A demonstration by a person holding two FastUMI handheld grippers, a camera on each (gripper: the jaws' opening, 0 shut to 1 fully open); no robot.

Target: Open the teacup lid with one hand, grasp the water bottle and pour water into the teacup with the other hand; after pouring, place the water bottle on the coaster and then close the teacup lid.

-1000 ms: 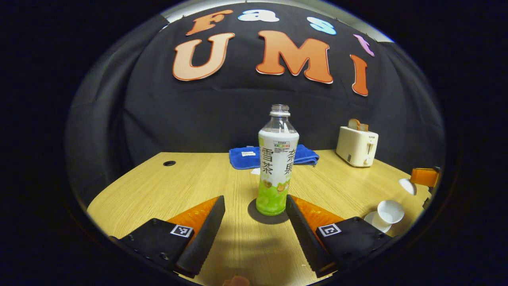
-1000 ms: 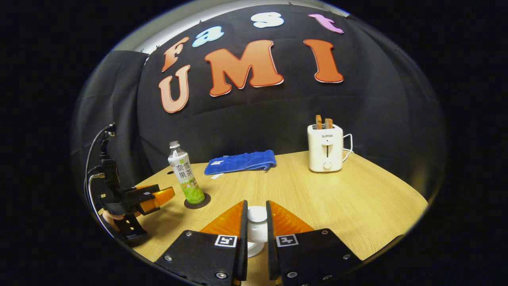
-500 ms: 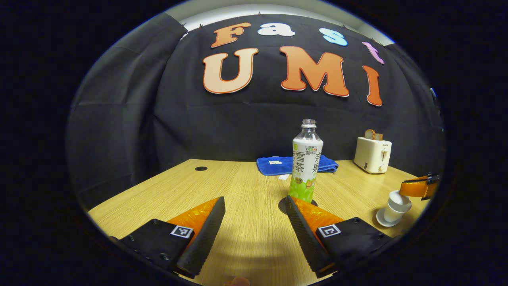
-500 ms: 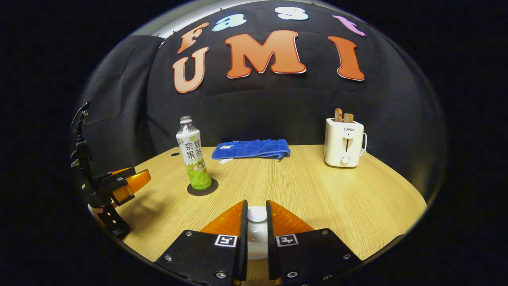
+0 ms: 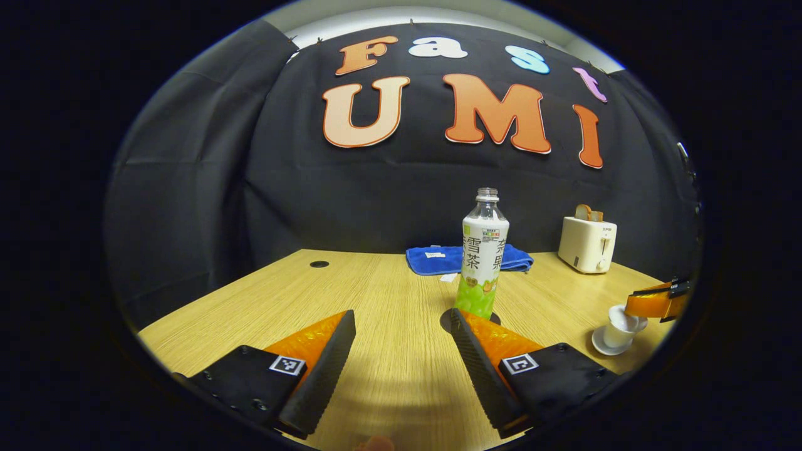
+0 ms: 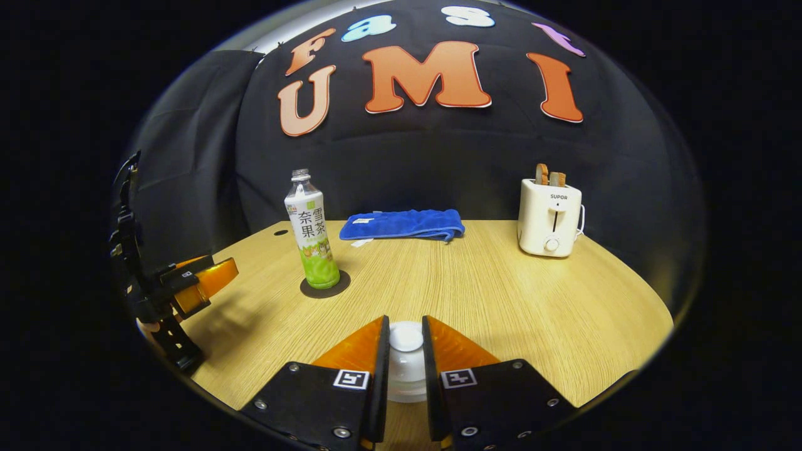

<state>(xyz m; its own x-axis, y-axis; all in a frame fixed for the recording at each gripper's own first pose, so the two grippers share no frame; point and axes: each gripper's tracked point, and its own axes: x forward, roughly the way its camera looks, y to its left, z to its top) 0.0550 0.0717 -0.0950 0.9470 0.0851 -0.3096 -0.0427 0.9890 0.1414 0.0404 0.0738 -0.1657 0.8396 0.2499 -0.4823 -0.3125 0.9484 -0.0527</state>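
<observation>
White ceramic lid knob (image 6: 406, 338) sits pinched between the right tongs (image 6: 406, 376), directly over the teacup (image 5: 620, 327). Left tongs (image 5: 401, 363) gape empty; the upright green-labelled plastic bottle (image 5: 482, 254) stands on its dark round coaster (image 6: 324, 287) at one o'clock, axis vertical.
</observation>
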